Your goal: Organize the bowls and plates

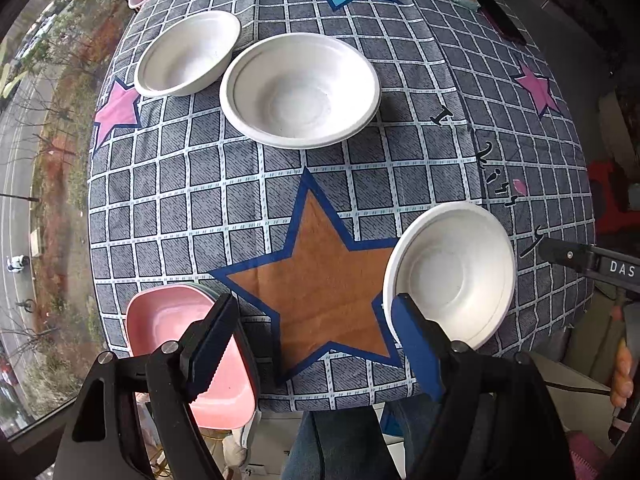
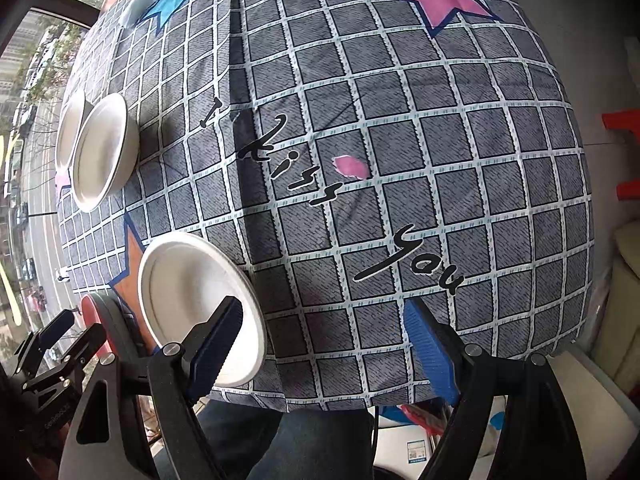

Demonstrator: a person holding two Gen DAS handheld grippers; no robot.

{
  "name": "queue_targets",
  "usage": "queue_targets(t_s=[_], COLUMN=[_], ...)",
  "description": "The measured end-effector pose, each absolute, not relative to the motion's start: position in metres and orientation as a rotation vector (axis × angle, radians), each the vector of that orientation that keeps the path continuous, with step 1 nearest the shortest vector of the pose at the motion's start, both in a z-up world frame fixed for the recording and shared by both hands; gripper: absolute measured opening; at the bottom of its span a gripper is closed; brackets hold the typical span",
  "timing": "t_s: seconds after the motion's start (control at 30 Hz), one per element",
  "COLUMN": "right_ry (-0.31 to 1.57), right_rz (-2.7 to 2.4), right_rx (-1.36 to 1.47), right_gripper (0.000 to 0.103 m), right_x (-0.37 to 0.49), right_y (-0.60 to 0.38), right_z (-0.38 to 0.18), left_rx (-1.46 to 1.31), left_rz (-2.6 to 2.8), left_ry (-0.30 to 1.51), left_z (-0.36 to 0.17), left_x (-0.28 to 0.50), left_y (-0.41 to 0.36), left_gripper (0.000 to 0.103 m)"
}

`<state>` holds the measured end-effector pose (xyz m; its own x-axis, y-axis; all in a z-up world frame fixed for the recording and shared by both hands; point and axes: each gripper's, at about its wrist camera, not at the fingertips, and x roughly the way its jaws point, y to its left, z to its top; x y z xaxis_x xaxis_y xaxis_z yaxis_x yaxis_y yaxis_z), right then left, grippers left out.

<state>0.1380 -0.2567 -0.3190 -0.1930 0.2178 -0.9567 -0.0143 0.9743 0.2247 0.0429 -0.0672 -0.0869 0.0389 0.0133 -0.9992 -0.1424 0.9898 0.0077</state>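
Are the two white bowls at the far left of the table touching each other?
Cannot tell. In the left wrist view the smaller bowl and larger bowl rims nearly meet, no clear gap; in the right wrist view they overlap.

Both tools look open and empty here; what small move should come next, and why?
Probably ease the right tool left onto the near bowl's rim and close. Its jaws are open and empty, one finger is already over that rim, and this bowl sits apart from the two far bowls, so it likely needs stacking with them. The left tool is open too, by the pink plates.
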Motion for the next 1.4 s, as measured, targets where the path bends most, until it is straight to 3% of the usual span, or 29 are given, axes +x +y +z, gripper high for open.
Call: queue_targets(t_s=[0.4,0.93,1.4], right_ry=[1.72,1.683,1.702], right_rz=[0.132,0.42,0.56], right_rx=[0.11,-0.177,-0.293], right_gripper=[0.084,0.084,0.084], right_x=[0.159,0.22,0.26], right_y=[-0.246,-0.128,-0.055], right_z=[-0.304,-0.306,-0.355], left_rx=[-0.169,-0.432,-0.394], left_rz=[0.085,0.358,0.5], left_ry=[1.506,1.436,1.504], left_z=[-0.097,-0.093,-0.153], left_x=[0.063,0.102,0.149], left_y=[-0.028,0.026,0.039], left_gripper=[0.082,0.082,0.082])
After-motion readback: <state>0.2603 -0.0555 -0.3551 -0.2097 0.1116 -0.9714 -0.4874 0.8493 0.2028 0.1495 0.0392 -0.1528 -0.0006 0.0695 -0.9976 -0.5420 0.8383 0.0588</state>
